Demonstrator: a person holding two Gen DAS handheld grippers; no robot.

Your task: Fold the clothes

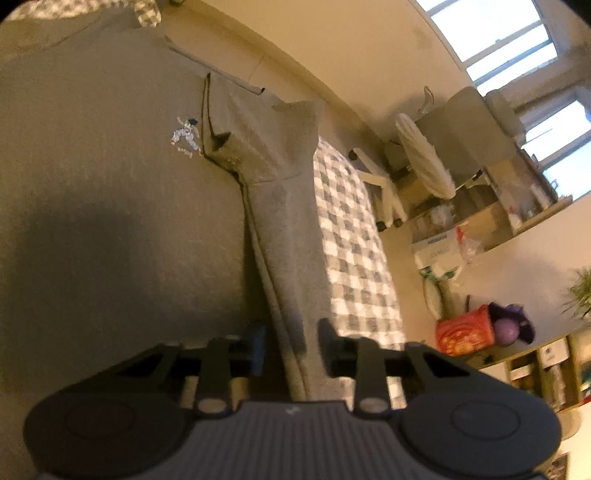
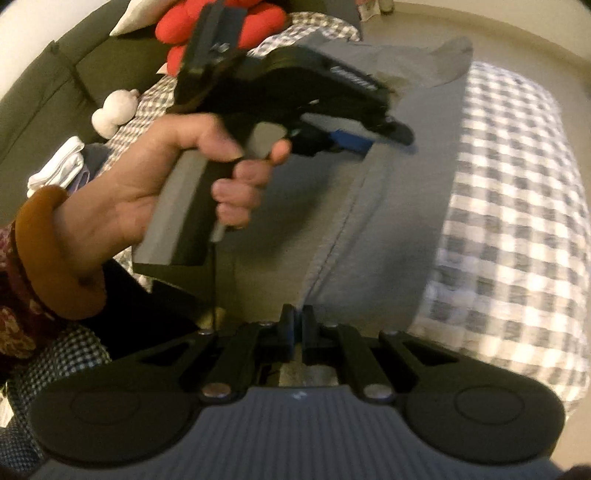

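A grey T-shirt (image 1: pixel 122 155) with a small printed figure (image 1: pixel 186 138) lies spread on a checked bedsheet (image 1: pixel 351 236). Its side is folded inward, making a long folded edge (image 1: pixel 277 258). My left gripper (image 1: pixel 291 341) is open, its fingers straddling that folded edge just above the cloth. In the right wrist view the left gripper (image 2: pixel 384 136) shows held in a hand over the shirt (image 2: pixel 388 221). My right gripper (image 2: pixel 296 325) is shut at the near end of the shirt's folded seam; whether cloth is pinched between the pads is hidden.
Beyond the bed stand a white chair (image 1: pixel 417 162), boxes and a red bag (image 1: pixel 465 332) on the floor. A dark sofa (image 2: pixel 74 74) with a red plush toy (image 2: pixel 192 26), a white plush (image 2: pixel 114 110) and folded white cloth (image 2: pixel 59 166) lies left of the bed.
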